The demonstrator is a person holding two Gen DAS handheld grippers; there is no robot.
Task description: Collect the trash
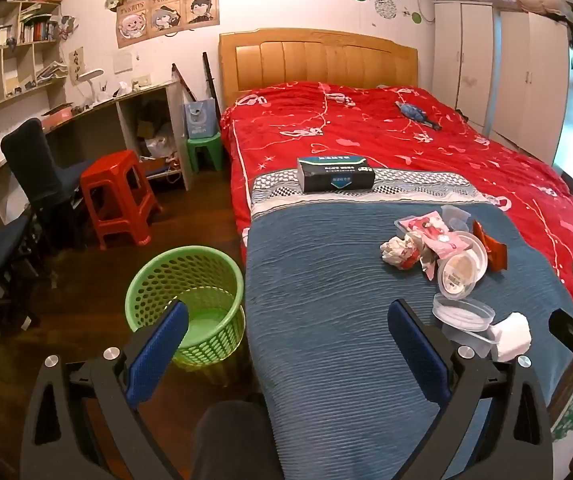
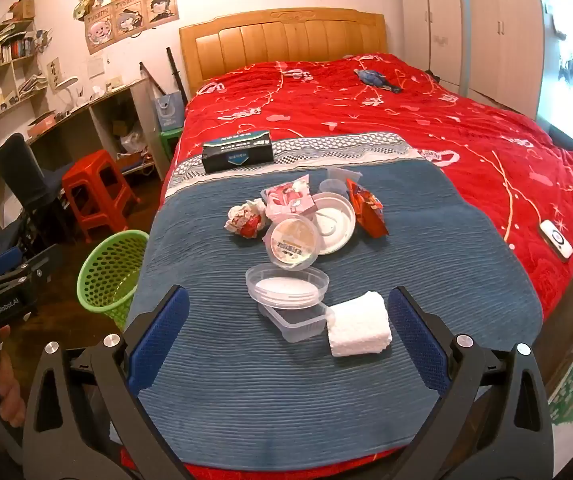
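Right wrist view: trash pile lies on the bed's blue blanket, wrappers overlapping and labels unreadable; green basket is partly hidden. Both grippers' jaws stand apart, empty.

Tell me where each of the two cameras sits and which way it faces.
Left wrist: rides on the left gripper, above the bed's foot, aimed down over the blue blanket and green basket; open fingers, a dark knee and the other gripper at the right edge show.
Right wrist: rides on the right gripper, facing the trash pile; open fingers, the left gripper and a hand show.
Shared: blanket, basket, trash, tissue pack, headboard.
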